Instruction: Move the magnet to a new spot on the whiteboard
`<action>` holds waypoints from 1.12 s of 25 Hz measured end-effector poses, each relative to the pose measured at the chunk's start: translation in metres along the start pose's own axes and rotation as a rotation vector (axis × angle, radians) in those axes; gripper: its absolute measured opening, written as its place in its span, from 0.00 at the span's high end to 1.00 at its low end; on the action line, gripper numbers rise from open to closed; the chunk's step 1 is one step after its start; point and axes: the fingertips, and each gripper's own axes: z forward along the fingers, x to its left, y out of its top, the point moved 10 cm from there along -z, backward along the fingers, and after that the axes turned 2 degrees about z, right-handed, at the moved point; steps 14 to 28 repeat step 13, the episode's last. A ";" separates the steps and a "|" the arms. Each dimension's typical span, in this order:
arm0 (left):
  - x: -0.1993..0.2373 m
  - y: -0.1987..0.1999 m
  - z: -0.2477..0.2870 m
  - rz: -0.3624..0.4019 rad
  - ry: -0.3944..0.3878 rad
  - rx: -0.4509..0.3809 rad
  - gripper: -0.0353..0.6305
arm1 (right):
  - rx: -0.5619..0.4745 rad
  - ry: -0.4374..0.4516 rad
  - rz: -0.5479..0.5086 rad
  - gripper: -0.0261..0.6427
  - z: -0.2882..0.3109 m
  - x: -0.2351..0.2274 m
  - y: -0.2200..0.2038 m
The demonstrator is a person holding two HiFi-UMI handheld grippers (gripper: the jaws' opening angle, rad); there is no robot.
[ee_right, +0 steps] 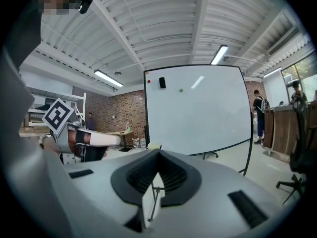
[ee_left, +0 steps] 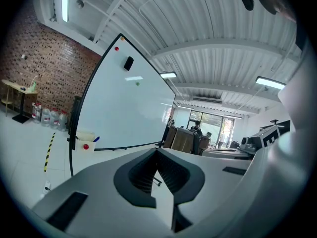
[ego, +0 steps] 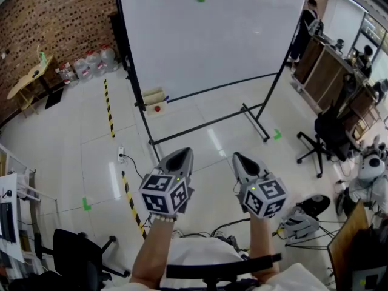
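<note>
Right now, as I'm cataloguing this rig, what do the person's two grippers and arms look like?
The left gripper and right gripper are smooth light-grey shells that taper forward. Each carries a cube of black-and-white square markers with a small green light. Their fingers have black ribbed inner faces. The forearms are bare, with no sleeves in view.

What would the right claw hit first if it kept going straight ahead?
Most likely the whiteboard, near its bottom edge. The right claw, shut, faces it across the floor with nothing seen between; depth is hard to judge.
</note>
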 end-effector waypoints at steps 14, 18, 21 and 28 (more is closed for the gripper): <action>-0.006 0.001 0.011 -0.002 0.008 0.004 0.95 | 0.005 0.006 0.011 0.96 -0.001 -0.014 0.002; -0.006 0.001 0.011 -0.002 0.008 0.004 0.95 | 0.005 0.006 0.011 0.96 -0.001 -0.014 0.002; -0.006 0.001 0.011 -0.002 0.008 0.004 0.95 | 0.005 0.006 0.011 0.96 -0.001 -0.014 0.002; -0.006 0.001 0.011 -0.002 0.008 0.004 0.95 | 0.005 0.006 0.011 0.96 -0.001 -0.014 0.002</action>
